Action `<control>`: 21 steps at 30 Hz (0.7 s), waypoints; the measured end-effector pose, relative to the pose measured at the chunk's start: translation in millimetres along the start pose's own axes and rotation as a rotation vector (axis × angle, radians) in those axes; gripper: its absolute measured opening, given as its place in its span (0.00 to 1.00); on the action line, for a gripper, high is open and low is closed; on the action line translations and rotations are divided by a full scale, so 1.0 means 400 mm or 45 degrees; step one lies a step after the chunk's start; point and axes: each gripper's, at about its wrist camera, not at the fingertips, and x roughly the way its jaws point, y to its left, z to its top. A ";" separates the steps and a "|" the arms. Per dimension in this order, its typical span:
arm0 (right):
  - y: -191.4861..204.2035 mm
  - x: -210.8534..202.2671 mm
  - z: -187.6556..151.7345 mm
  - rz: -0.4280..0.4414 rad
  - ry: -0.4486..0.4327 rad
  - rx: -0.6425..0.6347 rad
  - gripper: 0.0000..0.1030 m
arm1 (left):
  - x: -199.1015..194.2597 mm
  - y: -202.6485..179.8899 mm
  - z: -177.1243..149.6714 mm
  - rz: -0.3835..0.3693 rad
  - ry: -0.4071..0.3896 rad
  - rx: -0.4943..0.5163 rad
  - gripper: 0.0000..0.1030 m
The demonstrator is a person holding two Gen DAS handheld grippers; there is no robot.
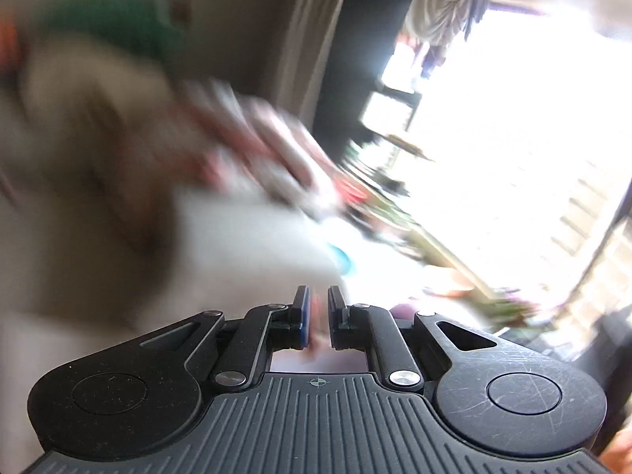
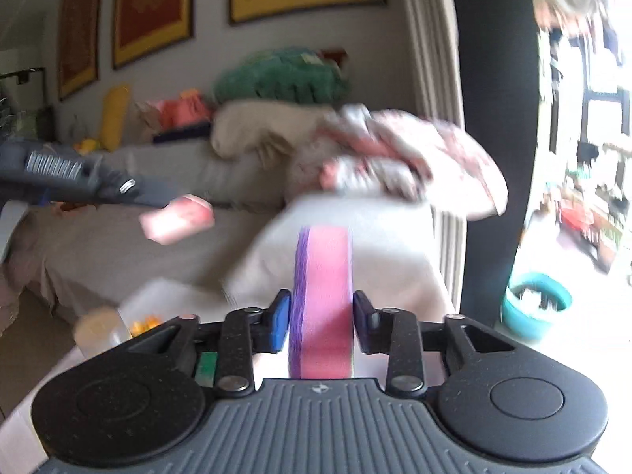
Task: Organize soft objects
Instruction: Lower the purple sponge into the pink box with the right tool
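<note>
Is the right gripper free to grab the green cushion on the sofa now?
Probably not: the right gripper is already shut on a pink and purple sponge, and the green cushion sits far back atop piled bedding.
</note>
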 end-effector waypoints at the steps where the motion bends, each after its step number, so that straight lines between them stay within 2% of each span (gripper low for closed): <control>1: -0.020 0.004 -0.022 0.001 0.021 0.032 0.47 | 0.059 0.012 -0.013 -0.068 0.107 -0.089 0.11; 3: -0.057 0.000 -0.066 0.003 0.035 0.067 0.50 | 0.155 0.032 -0.061 -0.126 0.284 -0.198 0.11; 4: -0.067 -0.008 -0.083 -0.011 0.036 0.064 0.50 | 0.182 0.039 -0.086 -0.109 0.343 -0.208 0.11; 6: -0.072 -0.026 -0.107 -0.050 0.022 0.015 0.50 | 0.194 0.048 -0.121 -0.044 0.376 -0.178 0.11; 8: -0.065 -0.039 -0.124 -0.071 0.010 -0.051 0.50 | 0.158 0.058 -0.132 -0.011 0.321 -0.134 0.11; 13: -0.044 -0.027 -0.161 -0.089 0.044 -0.105 0.53 | -0.018 0.053 -0.132 0.168 0.040 0.089 0.11; 14: -0.039 -0.026 -0.172 -0.096 0.034 -0.106 0.56 | -0.058 0.058 -0.138 0.194 -0.004 0.104 0.11; 17: -0.015 -0.034 -0.188 -0.223 -0.049 -0.140 0.57 | -0.178 0.090 -0.176 0.267 -0.101 0.067 0.11; 19: -0.018 -0.063 -0.198 -0.221 -0.136 -0.133 0.57 | -0.234 0.115 -0.221 0.302 -0.124 0.030 0.11; 21: -0.038 -0.079 -0.202 -0.214 -0.145 -0.087 0.59 | -0.267 0.132 -0.278 0.328 -0.113 0.016 0.11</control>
